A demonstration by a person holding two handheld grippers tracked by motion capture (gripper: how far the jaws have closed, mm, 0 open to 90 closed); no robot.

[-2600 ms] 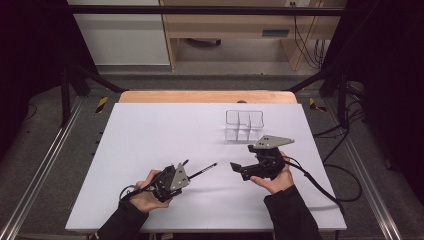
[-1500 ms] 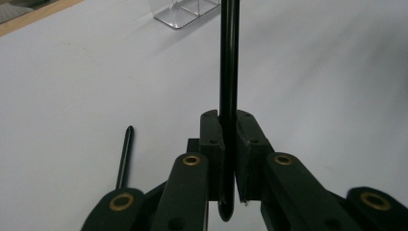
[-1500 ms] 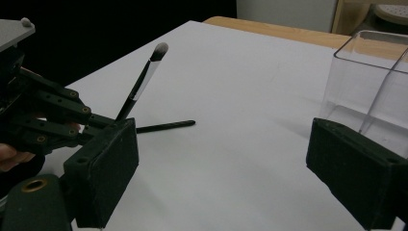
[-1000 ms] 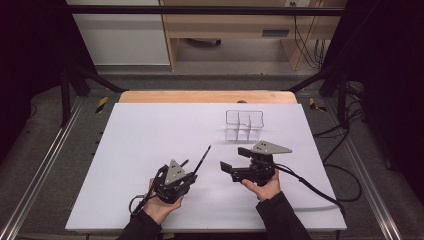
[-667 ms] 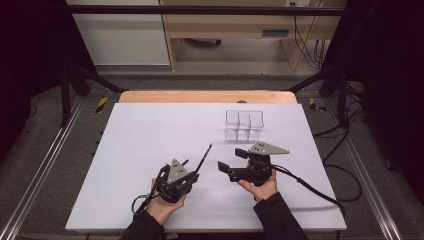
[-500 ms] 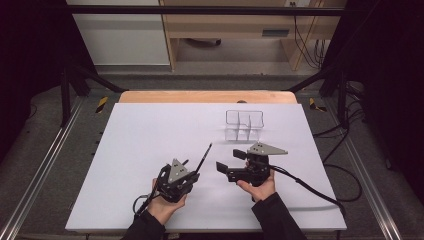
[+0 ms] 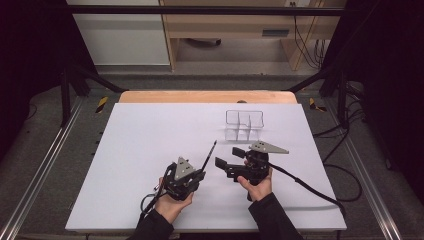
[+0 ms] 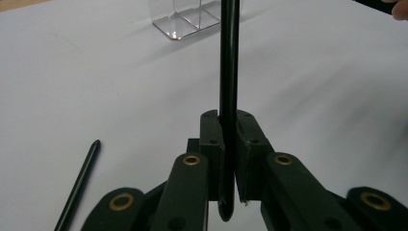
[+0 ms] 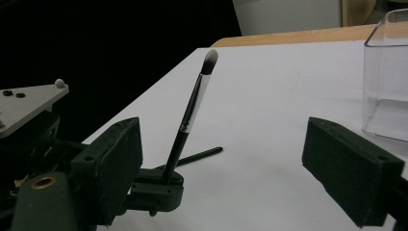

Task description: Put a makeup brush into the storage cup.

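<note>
Brush (image 9: 192, 113) — black handle, silver ferrule, grey-white bristle tip. Table cover (image 7: 150, 150) plain white; organiser (image 7: 244, 124) clear — both grippers' jaws black, brass-coloured pivots.

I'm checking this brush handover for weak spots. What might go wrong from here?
1. The left gripper pinches the brush only near its tail end, so it may swivel or slip.
2. The right gripper is open beside it; closing off-centre might knock the brush askew.
3. A second black stick lies on the table nearby and may get bumped.
</note>
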